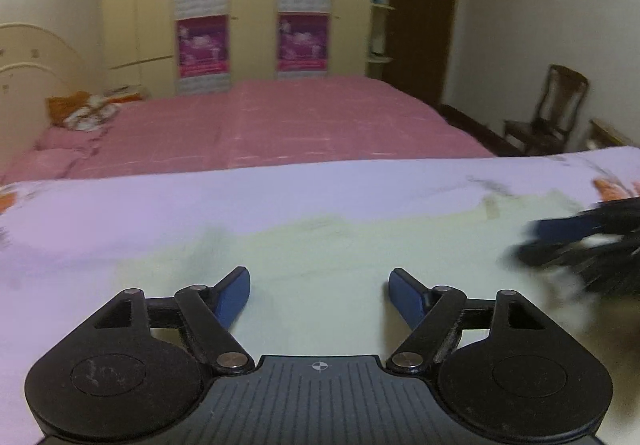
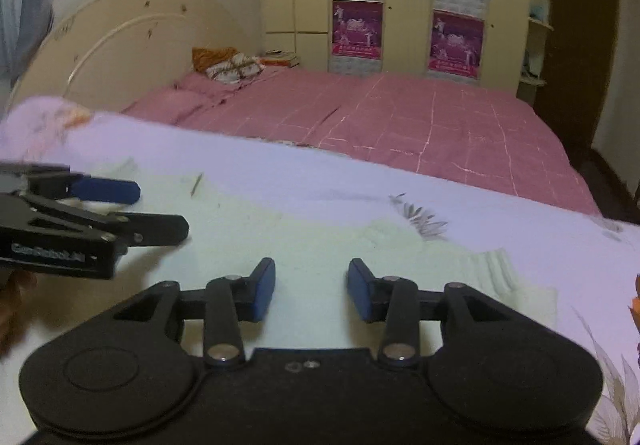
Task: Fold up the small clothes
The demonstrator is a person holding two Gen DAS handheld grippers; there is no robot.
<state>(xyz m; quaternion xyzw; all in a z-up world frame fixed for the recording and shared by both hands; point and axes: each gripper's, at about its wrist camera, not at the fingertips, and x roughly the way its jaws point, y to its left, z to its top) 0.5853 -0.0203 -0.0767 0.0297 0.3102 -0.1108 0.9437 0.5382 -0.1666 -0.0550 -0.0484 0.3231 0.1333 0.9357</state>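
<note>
Home bedroom; big bed (image 2: 420, 117) with pink checked cover; curved cream headboard (image 2: 132, 41); cream wardrobe (image 1: 256, 5) with pink posters; wooden chair (image 1: 552, 109) by the wall.

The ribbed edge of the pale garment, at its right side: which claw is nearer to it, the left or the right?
Right. The right claw hovers just left of the ribbed edge; the left claw is farther left, beyond the right one.

Right tool (image 1: 576, 245) blurred, edge-cropped
</note>
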